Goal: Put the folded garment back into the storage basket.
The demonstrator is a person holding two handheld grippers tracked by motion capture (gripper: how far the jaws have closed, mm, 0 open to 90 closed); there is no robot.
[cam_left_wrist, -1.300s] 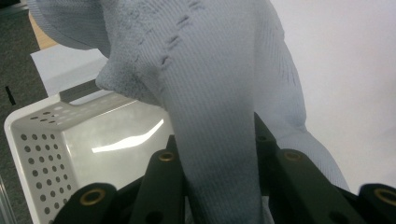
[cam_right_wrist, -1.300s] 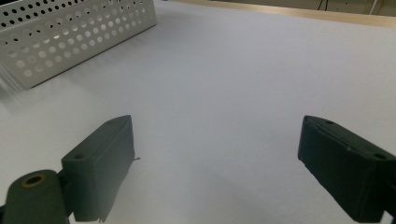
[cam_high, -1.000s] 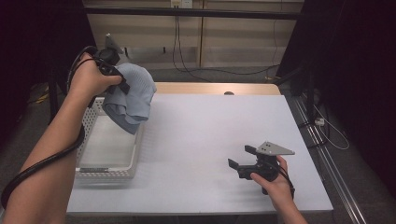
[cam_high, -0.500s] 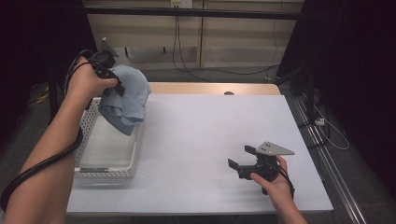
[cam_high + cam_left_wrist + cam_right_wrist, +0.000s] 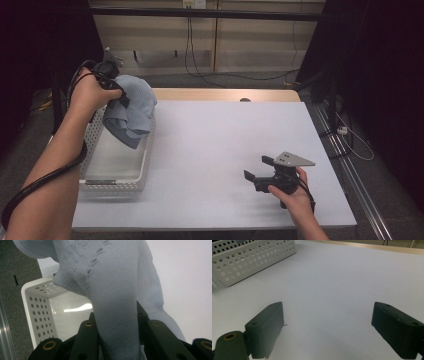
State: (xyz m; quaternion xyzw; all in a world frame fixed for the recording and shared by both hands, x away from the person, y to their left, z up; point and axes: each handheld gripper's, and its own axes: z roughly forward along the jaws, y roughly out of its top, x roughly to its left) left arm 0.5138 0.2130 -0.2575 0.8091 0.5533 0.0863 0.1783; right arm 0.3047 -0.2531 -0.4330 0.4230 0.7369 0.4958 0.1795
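So the left gripper (image 5: 116, 95) has its jaws clamped on a bunched-up blue-grey cloth (image 5: 131, 111), which hangs off them above the far end of the white perforated basket (image 5: 114, 186) at the left edge of the table (image 5: 220, 150). Looks to me like the drop-it-in-the-bin step: the cloth is over the basket but not in it, so the next move is lowering it and letting go inside the walls (part of it droops toward the right rim, could snag). The right gripper (image 5: 256, 173) sits low near the front right, jaws wide apart, nothing between them. The basket's floor under the cloth is hidden.
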